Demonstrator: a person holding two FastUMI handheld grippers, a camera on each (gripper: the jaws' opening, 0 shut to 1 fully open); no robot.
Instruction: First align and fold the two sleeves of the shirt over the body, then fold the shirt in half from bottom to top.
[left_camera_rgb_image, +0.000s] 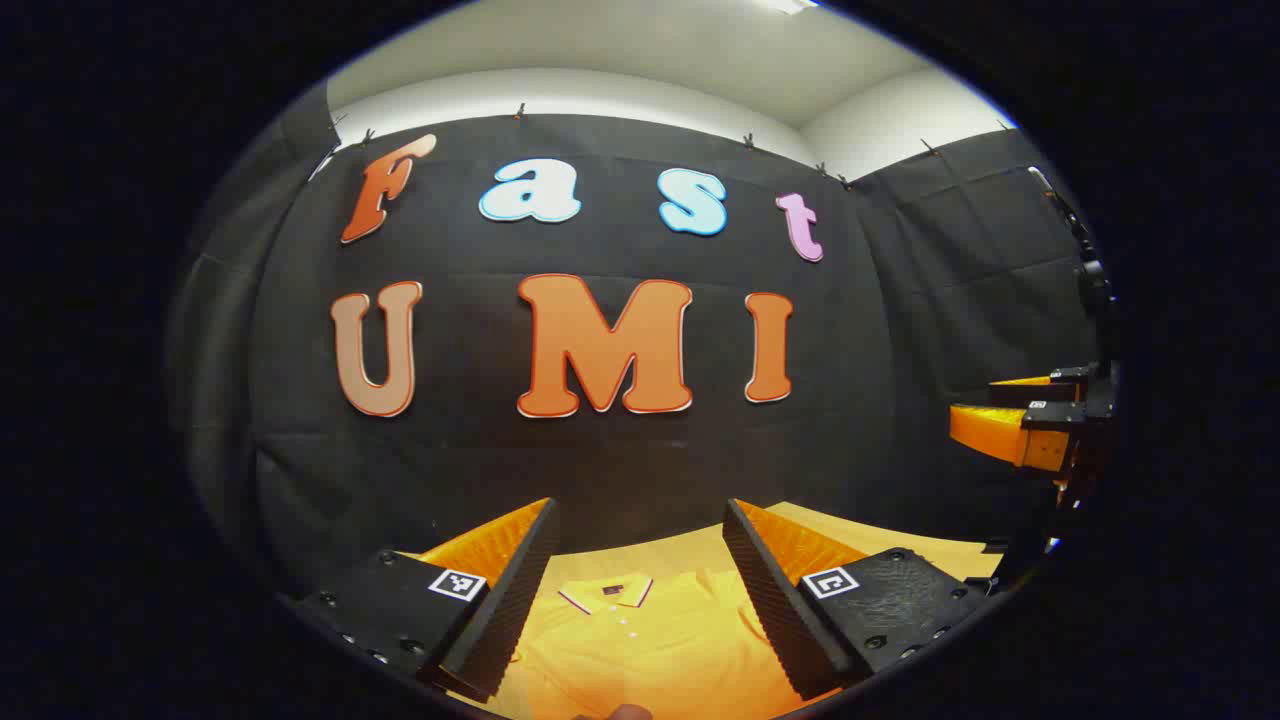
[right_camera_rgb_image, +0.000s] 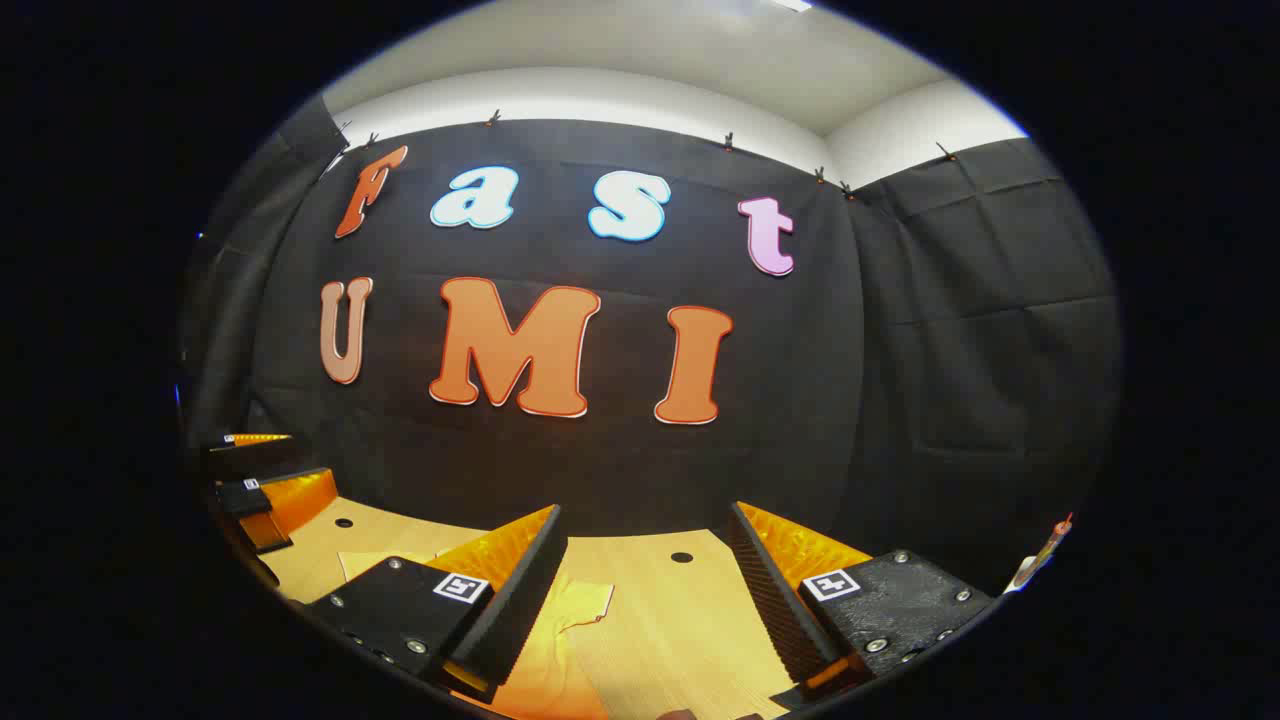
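The left gripper (left_camera_rgb_image: 640, 600) hangs above the counter (left_camera_rgb_image: 900, 545) with its fingers (left_camera_rgb_image: 520, 580) spread wide and nothing between them. Below that gap lies the yellow polo shirt (left_camera_rgb_image: 660, 640), spread flat on the wooden top; its collar (left_camera_rgb_image: 608, 593) with a dark edge stripe and a small label points toward the booth wall, and a row of small buttons (left_camera_rgb_image: 628, 628) runs down the placket. The lower body and both sleeves are cut off or hidden behind the fingers in the left gripper view. At the right edge of that view the other gripper shows side-on, partly cropped, so its fingers are hard to judge from there.

In the right gripper view the right gripper (right_camera_rgb_image: 645, 600) likewise hovers with its fingers (right_camera_rgb_image: 770, 590) held well apart, gripping nothing. One shirt sleeve (right_camera_rgb_image: 575, 605) lies on the counter (right_camera_rgb_image: 690, 610) just past the left finger, its cuff edge visible, the rest hidden. A small round hole (right_camera_rgb_image: 682, 557) sits in the wood farther back. At the far left the left gripper appears, dim and partly cropped
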